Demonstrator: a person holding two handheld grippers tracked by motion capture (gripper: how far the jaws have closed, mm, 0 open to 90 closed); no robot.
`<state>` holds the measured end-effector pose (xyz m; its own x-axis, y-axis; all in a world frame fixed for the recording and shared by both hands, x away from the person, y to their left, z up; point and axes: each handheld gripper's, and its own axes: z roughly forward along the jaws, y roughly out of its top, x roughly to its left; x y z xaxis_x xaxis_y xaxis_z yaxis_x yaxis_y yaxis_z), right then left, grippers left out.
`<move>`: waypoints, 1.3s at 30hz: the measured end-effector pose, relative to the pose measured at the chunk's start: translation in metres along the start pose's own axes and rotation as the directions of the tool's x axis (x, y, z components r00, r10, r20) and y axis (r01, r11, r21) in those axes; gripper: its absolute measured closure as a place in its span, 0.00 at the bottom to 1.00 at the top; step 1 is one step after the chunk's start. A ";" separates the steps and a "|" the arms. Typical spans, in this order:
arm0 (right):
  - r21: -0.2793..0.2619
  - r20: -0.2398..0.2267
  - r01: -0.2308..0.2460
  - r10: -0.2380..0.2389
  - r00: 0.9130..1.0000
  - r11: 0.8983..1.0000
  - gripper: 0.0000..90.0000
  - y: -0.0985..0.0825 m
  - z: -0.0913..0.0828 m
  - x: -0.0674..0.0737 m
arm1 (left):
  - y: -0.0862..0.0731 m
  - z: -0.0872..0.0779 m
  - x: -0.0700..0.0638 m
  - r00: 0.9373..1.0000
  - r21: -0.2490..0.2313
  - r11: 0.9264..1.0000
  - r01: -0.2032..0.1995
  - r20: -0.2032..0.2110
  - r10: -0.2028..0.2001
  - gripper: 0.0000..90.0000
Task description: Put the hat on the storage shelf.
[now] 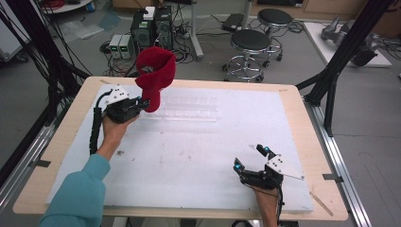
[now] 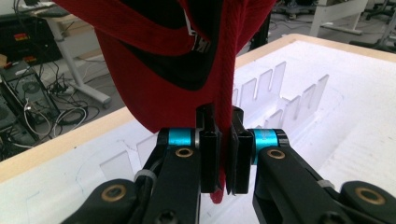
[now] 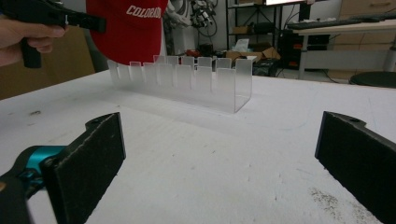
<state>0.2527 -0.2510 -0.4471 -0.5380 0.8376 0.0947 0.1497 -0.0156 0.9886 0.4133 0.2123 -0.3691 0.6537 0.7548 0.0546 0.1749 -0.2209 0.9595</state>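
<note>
Nearest the high camera, the right claw (image 1: 250, 159) rests low at the near right of the white worktop (image 1: 198, 156), its jaws spread wide with nothing between them. Further back on the left, the left claw (image 1: 143, 102) holds a red cap (image 1: 156, 75) raised above the worktop's far left part, beside a clear slotted rack (image 1: 189, 109) that lies on the white sheet.

From the left claw view, the two black jaws are pressed together on the cap's (image 2: 187, 70) red edge, pinching it; the cap hangs above the jaws, its dark inside facing the camera. The rack (image 2: 280, 98) stands just behind it.

From the right claw view, both black pads (image 3: 93, 158) stand well apart over bare worktop (image 3: 210, 154). Beyond them the rack (image 3: 187, 81) stands upright, and the cap (image 3: 128, 28) is above its left end, held by the other claw (image 3: 100, 22).
</note>
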 end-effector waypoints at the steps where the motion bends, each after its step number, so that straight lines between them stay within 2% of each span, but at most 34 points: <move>1: 0.002 0.001 -0.005 0.005 1.000 1.000 0.00 0.000 0.000 0.000 | 0.000 0.001 0.000 1.000 -0.010 1.000 0.006 -0.002 -0.006 0.95; 7: -0.004 0.007 -0.008 0.008 1.000 1.000 0.00 -0.002 0.002 -0.004 | -0.005 0.006 -0.001 1.000 0.010 1.000 0.007 -0.003 -0.007 0.95; 12: -0.003 0.010 -0.004 0.004 1.000 1.000 0.00 -0.003 0.003 -0.003 | -0.010 0.008 0.001 1.000 0.034 0.999 0.023 -0.004 -0.023 0.95; 16: -0.004 0.012 -0.010 0.010 1.000 1.000 0.00 -0.003 0.003 -0.003 | -0.014 0.007 0.001 0.999 0.026 0.999 0.032 0.001 -0.032 0.95; 24: -0.015 0.015 0.014 -0.014 1.000 1.000 0.00 -0.004 0.002 0.000 | -0.025 0.000 0.000 0.998 0.050 0.997 0.060 0.015 -0.060 0.94; 27: -0.017 0.019 0.022 -0.022 1.000 1.000 0.00 -0.005 0.002 0.001 | -0.026 -0.002 0.001 0.997 0.071 0.995 0.066 0.026 -0.068 0.93; 30: -0.015 0.022 0.027 -0.026 0.999 1.000 0.00 -0.005 0.002 0.002 | -0.027 -0.002 0.001 0.996 0.072 0.994 0.078 0.032 -0.080 0.92; 33: -0.022 0.025 0.030 -0.029 0.999 0.999 0.00 -0.005 0.002 0.002 | -0.028 0.000 0.001 0.995 0.080 0.993 0.088 0.030 -0.091 0.88; 35: -0.026 0.025 0.032 -0.032 0.999 0.999 0.00 -0.005 0.001 0.001 | -0.028 0.000 0.000 0.994 0.087 0.991 0.102 0.022 -0.104 0.78; 39: -0.025 0.028 0.026 -0.025 0.999 0.999 0.00 -0.005 0.001 0.001 | -0.028 0.001 0.000 0.994 0.096 0.990 0.102 0.024 -0.105 0.71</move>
<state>0.2522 -0.2490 -0.4523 -0.5184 0.8525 0.0666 0.1150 -0.0076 0.9933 0.4090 0.2174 -0.3964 0.6490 0.7590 -0.0525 0.3105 -0.2013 0.9290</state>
